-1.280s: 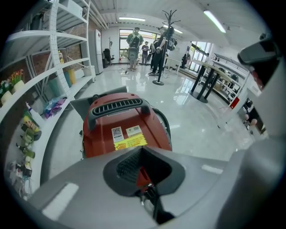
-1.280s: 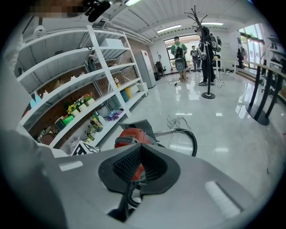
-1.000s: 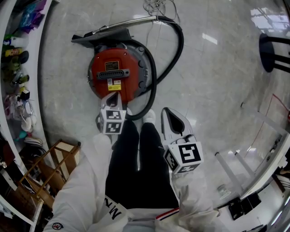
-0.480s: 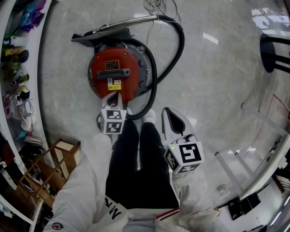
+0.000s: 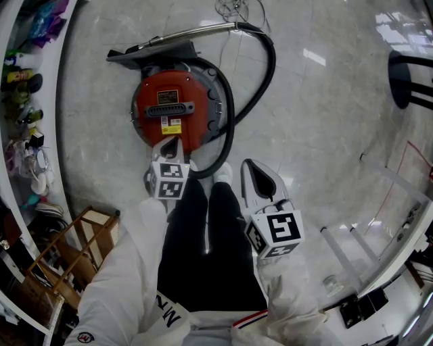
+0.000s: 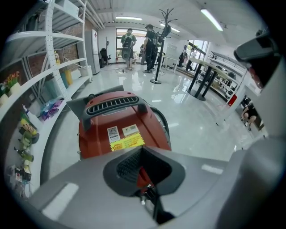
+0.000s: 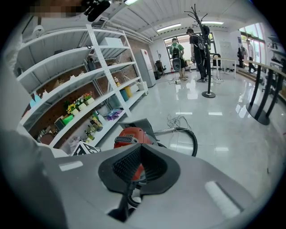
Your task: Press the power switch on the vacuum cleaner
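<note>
Left gripper [image 5: 171, 144] jaws pressed together, tip over the near edge of the red vacuum cleaner [image 5: 195, 128] (contact unclear).
I hold the right gripper [image 5: 251, 168] closed too, empty, above the floor [image 5: 325, 121] beside the hose [image 5: 229, 127].

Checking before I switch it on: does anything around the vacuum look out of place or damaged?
Nothing damaged or spilled. The vacuum cleaner stands upright, hose curling round it; only a loose cord tangle lies beyond it.
</note>
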Demonstrator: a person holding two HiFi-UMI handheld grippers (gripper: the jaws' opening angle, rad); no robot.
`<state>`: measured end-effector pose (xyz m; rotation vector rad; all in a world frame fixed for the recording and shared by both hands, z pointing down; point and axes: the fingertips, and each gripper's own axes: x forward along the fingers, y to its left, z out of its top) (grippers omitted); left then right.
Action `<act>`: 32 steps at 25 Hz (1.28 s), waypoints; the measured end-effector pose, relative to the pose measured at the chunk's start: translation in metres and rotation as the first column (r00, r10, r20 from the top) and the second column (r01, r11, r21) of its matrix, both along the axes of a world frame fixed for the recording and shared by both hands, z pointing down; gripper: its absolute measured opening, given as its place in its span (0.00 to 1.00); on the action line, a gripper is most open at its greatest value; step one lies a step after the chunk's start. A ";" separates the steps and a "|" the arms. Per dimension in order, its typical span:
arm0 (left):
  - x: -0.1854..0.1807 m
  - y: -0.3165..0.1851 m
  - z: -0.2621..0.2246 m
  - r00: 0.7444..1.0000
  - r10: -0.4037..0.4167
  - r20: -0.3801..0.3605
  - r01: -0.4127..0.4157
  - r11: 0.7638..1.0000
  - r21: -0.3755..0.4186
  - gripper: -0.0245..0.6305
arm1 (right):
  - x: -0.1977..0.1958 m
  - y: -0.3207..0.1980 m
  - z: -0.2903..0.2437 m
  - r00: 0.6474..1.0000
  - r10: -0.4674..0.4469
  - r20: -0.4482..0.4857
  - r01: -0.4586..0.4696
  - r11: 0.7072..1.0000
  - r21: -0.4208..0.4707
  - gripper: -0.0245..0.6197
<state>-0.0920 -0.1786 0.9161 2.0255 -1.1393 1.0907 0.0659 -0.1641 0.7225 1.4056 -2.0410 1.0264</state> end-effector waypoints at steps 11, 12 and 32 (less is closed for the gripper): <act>-0.011 0.002 -0.003 1.000 -0.020 0.004 0.020 1.000 0.000 0.04 | -0.004 0.001 -0.011 1.000 -0.023 -0.007 0.023 0.999 0.028 0.04; -0.012 0.002 -0.007 1.000 -0.025 0.002 0.025 1.000 0.007 0.04 | -0.004 0.001 -0.013 1.000 -0.024 -0.007 0.024 0.999 0.031 0.04; -0.033 -0.015 -0.128 0.996 -0.088 -0.028 0.091 0.985 0.147 0.04 | -0.030 -0.008 -0.090 0.995 -0.097 0.002 0.096 0.988 0.124 0.04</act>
